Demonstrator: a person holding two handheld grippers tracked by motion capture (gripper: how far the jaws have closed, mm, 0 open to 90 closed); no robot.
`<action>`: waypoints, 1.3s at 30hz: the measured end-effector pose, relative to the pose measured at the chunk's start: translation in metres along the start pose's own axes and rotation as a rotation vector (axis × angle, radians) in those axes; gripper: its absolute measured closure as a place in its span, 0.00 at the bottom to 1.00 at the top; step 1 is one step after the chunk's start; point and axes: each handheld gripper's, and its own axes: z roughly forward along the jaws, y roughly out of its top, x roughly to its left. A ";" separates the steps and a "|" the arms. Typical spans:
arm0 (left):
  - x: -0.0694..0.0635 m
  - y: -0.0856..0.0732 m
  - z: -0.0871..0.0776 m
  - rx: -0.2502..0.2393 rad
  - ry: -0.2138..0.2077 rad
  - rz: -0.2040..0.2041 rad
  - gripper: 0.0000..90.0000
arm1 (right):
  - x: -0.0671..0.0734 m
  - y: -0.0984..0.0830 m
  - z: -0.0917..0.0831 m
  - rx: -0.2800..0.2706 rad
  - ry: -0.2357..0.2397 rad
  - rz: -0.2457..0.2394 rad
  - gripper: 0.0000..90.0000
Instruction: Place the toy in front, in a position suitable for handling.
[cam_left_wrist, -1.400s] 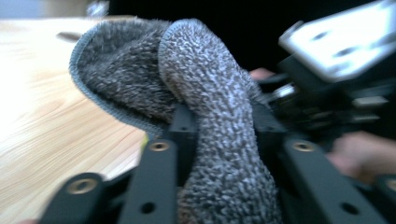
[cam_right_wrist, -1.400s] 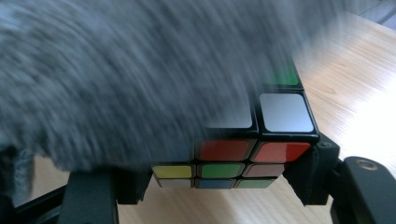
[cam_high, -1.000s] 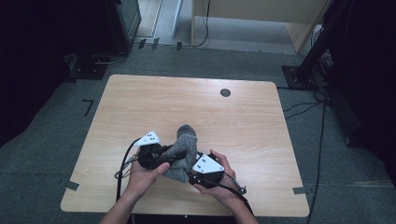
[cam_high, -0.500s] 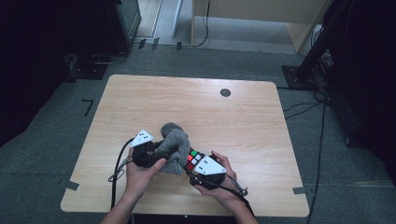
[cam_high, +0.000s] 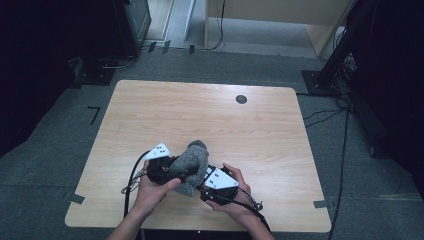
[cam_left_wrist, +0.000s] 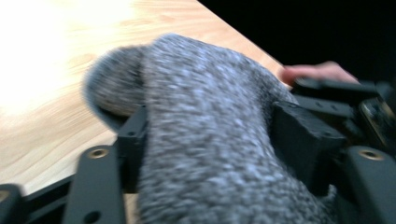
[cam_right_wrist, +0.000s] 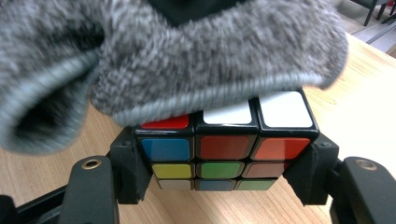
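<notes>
Resting on the near part of the wooden table (cam_high: 260, 125), the two grippers meet at a grey sock (cam_high: 192, 162) and a puzzle cube (cam_right_wrist: 226, 147). No brand, label or readable writing shows on either thing; the cube carries only plain stickers, red and white on top, then blue, orange-red, yellow and green on the face toward the camera.

The sock lies just beside the right gripper (cam_high: 207, 182) and reaches away from it toward the far edge of the table, its long axis running up and slightly rightward in the high view, with its rounded end farthest from the person. In the right gripper view its ribbed open cuff droops over the cube's top face, mouth toward the cube.

The left gripper (cam_high: 172, 170) sits just left of the sock, held level and pointing rightward into it; its hand (cam_high: 150, 192) wraps the body from below. Its jaws have just been opening, with the sock's knit between them in the left gripper view; whether the pads press the fabric I cannot tell, as that view is blurred.

The right gripper lies level and its jaws clamp the cube from both sides, pads flat on its side faces. The right hand (cam_high: 235, 197) cups it from behind.
</notes>
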 end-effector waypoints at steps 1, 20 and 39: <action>-0.003 0.001 0.001 0.007 0.021 0.024 0.34 | 0.000 0.000 0.000 -0.001 -0.001 -0.002 0.38; 0.009 0.001 -0.004 -0.046 -0.029 -0.089 0.40 | -0.004 0.004 -0.006 -0.024 -0.014 0.021 0.38; -0.022 0.003 0.002 -0.031 -0.032 0.159 0.30 | -0.004 0.005 -0.009 -0.041 -0.011 0.042 0.38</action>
